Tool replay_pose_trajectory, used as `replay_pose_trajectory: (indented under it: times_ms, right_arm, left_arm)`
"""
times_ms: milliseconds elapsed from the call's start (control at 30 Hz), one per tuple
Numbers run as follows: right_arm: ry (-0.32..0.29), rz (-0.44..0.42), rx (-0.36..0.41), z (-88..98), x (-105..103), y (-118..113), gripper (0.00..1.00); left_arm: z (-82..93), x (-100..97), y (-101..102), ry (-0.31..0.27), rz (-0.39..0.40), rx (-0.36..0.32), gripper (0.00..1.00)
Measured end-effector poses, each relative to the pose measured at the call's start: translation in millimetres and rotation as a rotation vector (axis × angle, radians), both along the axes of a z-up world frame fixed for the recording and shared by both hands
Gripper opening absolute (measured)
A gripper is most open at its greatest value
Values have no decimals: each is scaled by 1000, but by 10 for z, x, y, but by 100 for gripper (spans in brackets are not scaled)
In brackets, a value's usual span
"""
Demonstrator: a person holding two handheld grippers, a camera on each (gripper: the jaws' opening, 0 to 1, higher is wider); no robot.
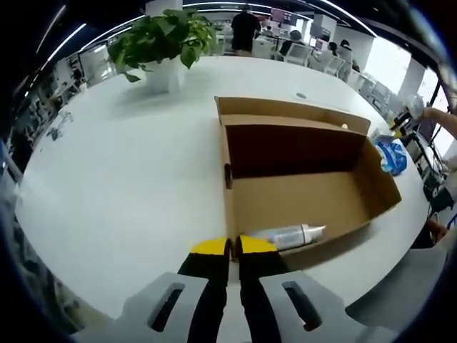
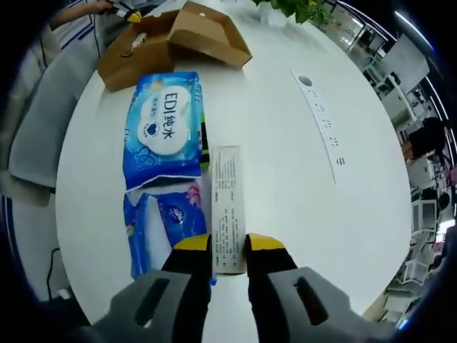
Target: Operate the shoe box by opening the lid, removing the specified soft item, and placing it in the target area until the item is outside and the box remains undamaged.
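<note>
Shoe box (image 1: 300,171) lies open at frame centre in the left gripper view, on the white table (image 1: 128,179), a spray bottle (image 1: 289,234) inside along its lower wall. Left gripper (image 1: 234,246), jaws together and holding nothing, sits at the box's lower edge. In the right gripper view, the right gripper (image 2: 228,243) has its jaws around the lower end of a narrow white carton (image 2: 227,207); whether they press it cannot be told. Blue wipes pack (image 2: 164,128) and a smaller blue pack (image 2: 161,221) lie left of the carton.

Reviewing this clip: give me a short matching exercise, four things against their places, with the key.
Things:
1. spray bottle
2. potted plant
3. slim white carton
4. blue wipes pack

Places:
A. between the right gripper jaws
B. inside the open cardboard box
C. on the white table beyond the box
D. flat on the table beside the carton

Pairs: 1-B, 2-C, 3-A, 4-D
</note>
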State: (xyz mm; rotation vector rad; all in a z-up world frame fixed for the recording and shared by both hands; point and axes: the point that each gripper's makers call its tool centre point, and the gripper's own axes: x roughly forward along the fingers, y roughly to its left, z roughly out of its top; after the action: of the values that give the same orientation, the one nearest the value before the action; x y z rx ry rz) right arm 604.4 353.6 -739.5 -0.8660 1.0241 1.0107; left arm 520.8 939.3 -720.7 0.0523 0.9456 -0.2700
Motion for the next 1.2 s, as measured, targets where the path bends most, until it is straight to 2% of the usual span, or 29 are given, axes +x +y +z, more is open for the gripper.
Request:
replay_pose_trajectory:
  times_ms: [300, 633, 833, 1100, 1200]
  right_arm:
    - [4, 75, -74, -140, -47, -195, 16]
    - [-8, 101, -72, -130, 12, -191, 16]
    - [-16, 93, -79, -130, 46, -191, 16]
    - [-58, 85, -94, -117, 86, -224, 17]
    - [-75, 74, -89, -74, 80, -247, 21]
  left_arm:
    - [-4, 5, -9, 7, -3, -2, 1]
    - [-7, 13, -5, 10, -7, 3, 1]
    - [-6, 19, -2, 7, -17, 8, 1]
    - [-3, 20, -4, -2, -38, 25, 2]
    - [-1, 19, -7, -9, -45, 35, 2]
